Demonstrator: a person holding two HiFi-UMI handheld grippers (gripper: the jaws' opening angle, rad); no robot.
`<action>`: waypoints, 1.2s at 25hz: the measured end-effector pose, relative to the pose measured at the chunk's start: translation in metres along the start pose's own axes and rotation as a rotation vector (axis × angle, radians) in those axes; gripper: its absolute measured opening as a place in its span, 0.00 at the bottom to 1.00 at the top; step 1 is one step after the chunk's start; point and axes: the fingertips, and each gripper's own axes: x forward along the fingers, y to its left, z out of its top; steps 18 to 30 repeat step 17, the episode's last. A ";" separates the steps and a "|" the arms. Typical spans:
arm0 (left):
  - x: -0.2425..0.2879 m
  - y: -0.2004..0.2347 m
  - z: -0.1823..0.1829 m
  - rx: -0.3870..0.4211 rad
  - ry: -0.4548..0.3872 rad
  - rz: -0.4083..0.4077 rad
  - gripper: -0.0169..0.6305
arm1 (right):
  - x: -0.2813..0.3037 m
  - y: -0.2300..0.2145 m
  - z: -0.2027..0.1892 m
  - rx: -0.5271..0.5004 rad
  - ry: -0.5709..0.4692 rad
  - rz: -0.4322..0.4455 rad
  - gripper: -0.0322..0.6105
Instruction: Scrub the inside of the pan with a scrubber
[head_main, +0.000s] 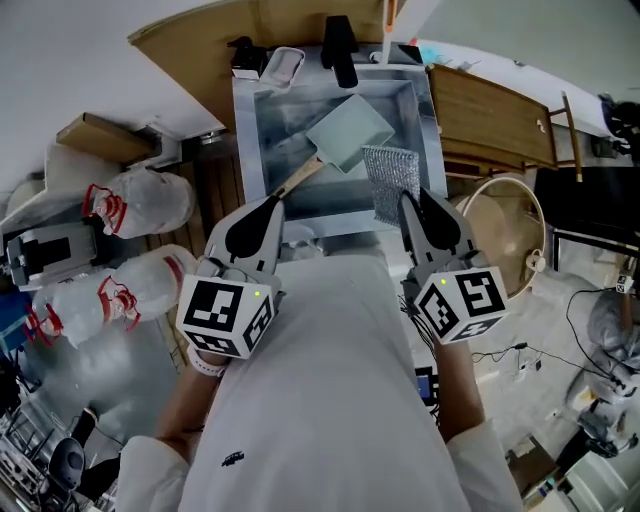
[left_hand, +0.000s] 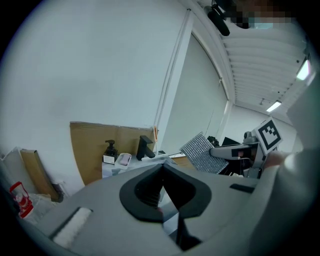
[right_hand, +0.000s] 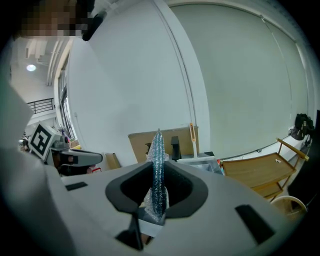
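Observation:
A square grey-green pan (head_main: 350, 135) with a wooden handle (head_main: 300, 178) lies in the steel sink (head_main: 255, 150). My left gripper (head_main: 270, 205) hovers above the near end of that handle. Its jaws are shut, and the left gripper view shows nothing between them (left_hand: 161, 177); the pan is hidden there. My right gripper (head_main: 410, 205) is shut on a silvery mesh scrubber (head_main: 390, 180), which hangs over the sink's right front corner. The scrubber (right_hand: 158, 165) stands edge-on between the right jaws and shows as a tilted square (left_hand: 202, 152) in the left gripper view.
A black faucet (head_main: 340, 45), a soap bottle (head_main: 243, 58) and a soap dish (head_main: 283, 65) line the sink's far rim. A wooden rack (head_main: 490, 115) and a round basin (head_main: 510, 235) stand to the right. Tied plastic bags (head_main: 140, 200) lie on the left.

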 end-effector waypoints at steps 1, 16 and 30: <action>0.000 0.000 0.002 0.003 -0.005 0.000 0.02 | 0.000 0.001 0.001 0.000 -0.008 -0.001 0.13; -0.009 -0.008 0.011 0.008 -0.040 -0.023 0.02 | 0.000 0.040 0.004 -0.083 -0.099 0.027 0.13; -0.010 -0.009 0.011 0.005 -0.036 -0.025 0.02 | -0.001 0.041 0.005 -0.088 -0.108 0.028 0.13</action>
